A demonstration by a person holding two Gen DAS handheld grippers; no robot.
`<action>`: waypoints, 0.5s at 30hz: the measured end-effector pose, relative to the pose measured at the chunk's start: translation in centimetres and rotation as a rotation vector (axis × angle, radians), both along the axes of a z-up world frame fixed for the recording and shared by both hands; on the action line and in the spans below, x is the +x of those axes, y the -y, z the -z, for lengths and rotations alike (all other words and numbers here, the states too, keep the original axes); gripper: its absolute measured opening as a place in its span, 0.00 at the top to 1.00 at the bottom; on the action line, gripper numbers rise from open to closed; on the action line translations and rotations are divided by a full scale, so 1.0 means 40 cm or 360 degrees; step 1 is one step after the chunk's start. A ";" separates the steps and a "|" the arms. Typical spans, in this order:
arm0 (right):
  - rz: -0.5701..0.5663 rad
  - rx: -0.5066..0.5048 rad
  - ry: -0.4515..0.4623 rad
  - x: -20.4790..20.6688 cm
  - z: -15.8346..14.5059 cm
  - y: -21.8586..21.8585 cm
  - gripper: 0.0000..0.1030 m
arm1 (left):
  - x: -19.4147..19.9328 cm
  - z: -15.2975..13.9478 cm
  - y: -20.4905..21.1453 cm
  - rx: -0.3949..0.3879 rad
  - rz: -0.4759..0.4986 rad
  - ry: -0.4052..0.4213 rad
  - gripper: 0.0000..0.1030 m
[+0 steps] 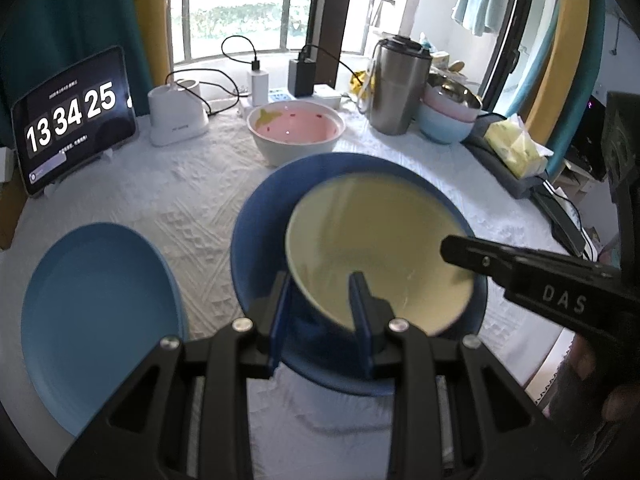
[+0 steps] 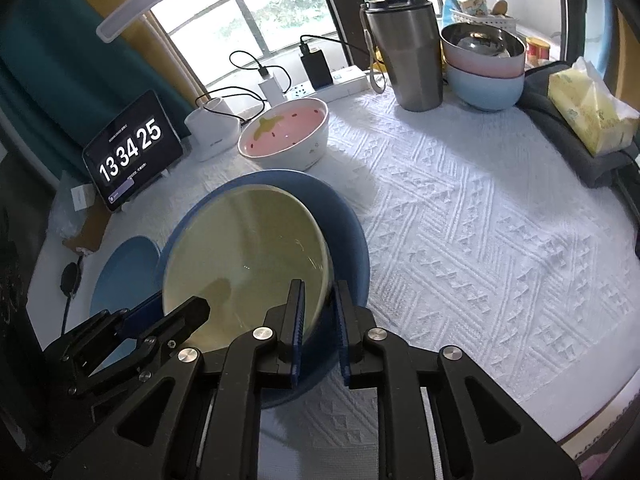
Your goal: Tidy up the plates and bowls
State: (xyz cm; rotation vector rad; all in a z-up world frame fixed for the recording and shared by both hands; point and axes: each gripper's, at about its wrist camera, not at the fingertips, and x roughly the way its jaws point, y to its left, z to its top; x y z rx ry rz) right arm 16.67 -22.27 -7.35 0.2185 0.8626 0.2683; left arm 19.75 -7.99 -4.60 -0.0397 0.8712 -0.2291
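Two grippers are working one cream bowl (image 1: 376, 236) near the middle of the table's near edge. The bowl is empty and tilting above a dark blue plate (image 1: 256, 248), round and smooth, with nothing else on it. The left gripper (image 1: 320, 304) is gripping the bowl's near rim, one of its fingers (image 1: 280, 312) outside the wall and the other inside. The right gripper (image 2: 320, 320) is straddling the rim on the other side. Its fingers are standing loose, with a sliver of gap showing beside the wall, so they are not clenching it.

A light blue plate (image 1: 100, 312) is lying flat and bare at the near left edge, matte and slightly oval in this lens. That is two plates in all.

A white bowl with a pink strawberry-print lining (image 1: 296, 128) is sitting empty toward the far edge. At the far right, three bowls are nesting: a light blue bowl (image 2: 484, 90) underneath, a pink bowl (image 2: 480, 65) in it and a shiny steel bowl (image 2: 480, 36) on top. What is in the steel one I cannot tell. That makes five bowls counted.

One brushed steel tumbler (image 2: 408, 60) with a dark lid is standing just beside the stack. A white tablecloth (image 2: 480, 240), embossed with zigzags and diamonds, is covering the table.
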 end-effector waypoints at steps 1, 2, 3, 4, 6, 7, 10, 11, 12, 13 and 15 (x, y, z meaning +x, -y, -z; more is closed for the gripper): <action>0.0002 0.0001 0.0002 0.000 0.000 0.002 0.83 | -0.002 -0.003 0.000 0.0000 0.0007 0.0011 0.71; -0.0015 0.0027 0.0030 -0.003 -0.005 0.004 0.84 | -0.003 -0.007 0.002 0.0003 0.0011 0.0021 0.71; -0.0026 0.0030 0.0030 -0.005 -0.009 0.003 0.84 | -0.004 -0.011 0.004 0.0011 0.0012 0.0032 0.71; -0.0027 0.0022 0.0033 -0.004 -0.012 0.000 0.84 | -0.005 -0.014 0.006 0.0019 0.0014 0.0042 0.71; -0.0021 -0.0007 0.0047 -0.005 -0.015 -0.005 0.84 | -0.005 -0.017 0.007 0.0022 0.0018 0.0048 0.71; -0.0021 -0.0005 0.0044 -0.004 -0.015 -0.004 0.84 | -0.005 -0.017 0.006 0.0023 0.0017 0.0049 0.71; -0.0005 -0.0002 0.0040 -0.002 -0.012 0.004 0.84 | -0.003 -0.016 -0.002 0.0018 0.0009 0.0044 0.71; -0.0005 0.0007 0.0041 -0.002 -0.011 0.005 0.84 | -0.002 -0.017 -0.004 0.0015 0.0005 0.0043 0.70; -0.0003 0.0015 0.0045 -0.003 -0.013 0.008 0.84 | -0.002 -0.018 -0.006 0.0011 0.0002 0.0043 0.70; 0.0004 0.0012 0.0052 -0.004 -0.017 0.011 0.84 | -0.002 -0.020 -0.007 0.0007 0.0002 0.0046 0.70; 0.0009 0.0014 0.0063 -0.004 -0.023 0.014 0.84 | -0.001 -0.025 -0.009 0.0003 0.0002 0.0053 0.70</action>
